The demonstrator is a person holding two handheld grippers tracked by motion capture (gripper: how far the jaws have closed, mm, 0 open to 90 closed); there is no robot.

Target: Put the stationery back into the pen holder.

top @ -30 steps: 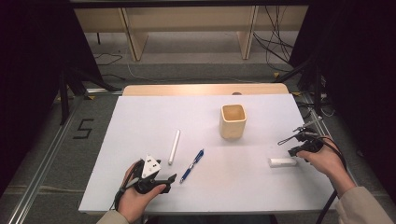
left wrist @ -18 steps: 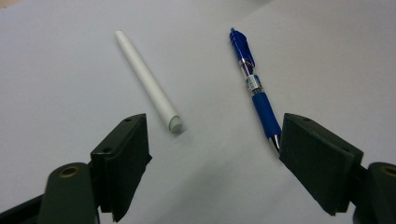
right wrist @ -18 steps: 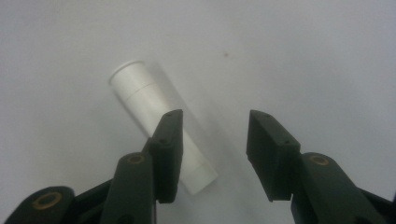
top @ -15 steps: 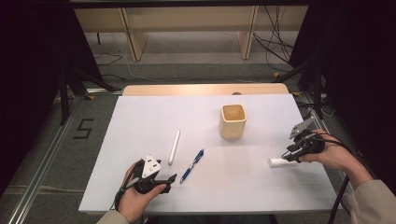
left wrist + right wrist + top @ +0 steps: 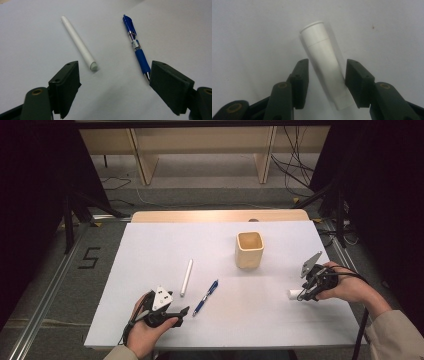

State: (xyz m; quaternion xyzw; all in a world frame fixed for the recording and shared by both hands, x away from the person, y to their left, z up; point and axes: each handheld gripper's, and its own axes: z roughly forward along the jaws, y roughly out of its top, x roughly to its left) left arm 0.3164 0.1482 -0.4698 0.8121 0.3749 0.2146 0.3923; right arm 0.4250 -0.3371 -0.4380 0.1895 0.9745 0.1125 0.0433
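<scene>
Near the surface's right edge lies a short white plastic tube [image 5: 325, 65], flared at one end; the right gripper [image 5: 327, 82] straddles it, jaws just opened, apart.

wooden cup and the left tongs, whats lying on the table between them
Two things, clear in the high view: a white marker and a blue pen, lying side by side between the wooden cup and the left tongs.

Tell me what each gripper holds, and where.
Nothing is gripped. The right gripper straddles the white tube with jaws just opened; the left gripper is open.
</scene>
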